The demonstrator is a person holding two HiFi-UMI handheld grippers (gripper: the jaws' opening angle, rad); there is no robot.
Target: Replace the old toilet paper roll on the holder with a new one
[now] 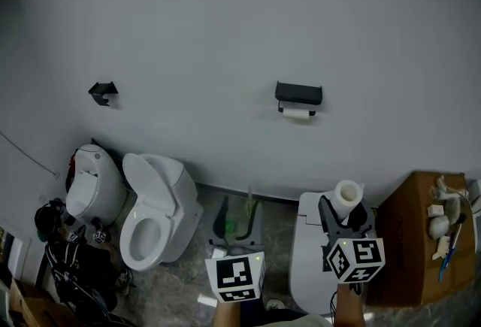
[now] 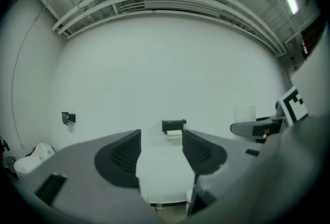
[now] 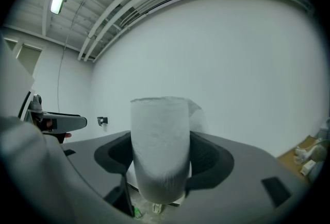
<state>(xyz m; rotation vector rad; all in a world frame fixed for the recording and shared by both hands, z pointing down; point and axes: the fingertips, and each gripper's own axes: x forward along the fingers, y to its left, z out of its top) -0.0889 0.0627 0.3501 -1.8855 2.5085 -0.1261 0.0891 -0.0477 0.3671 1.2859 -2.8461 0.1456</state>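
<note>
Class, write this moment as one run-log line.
left tongs: open, empty | right tongs: shut on new roll | holder: old roll mounted

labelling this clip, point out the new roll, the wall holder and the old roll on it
new roll (image 3: 159, 156), right gripper view, middle of its side
wall holder (image 1: 298, 92), head view, its black front
old roll (image 1: 296, 113), head view, middle of its white side

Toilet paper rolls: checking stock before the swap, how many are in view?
2. A full white toilet paper roll stands clamped between the right gripper's jaws; a thin, nearly spent white roll hangs on the black wall holder. Others may be hidden.
</note>
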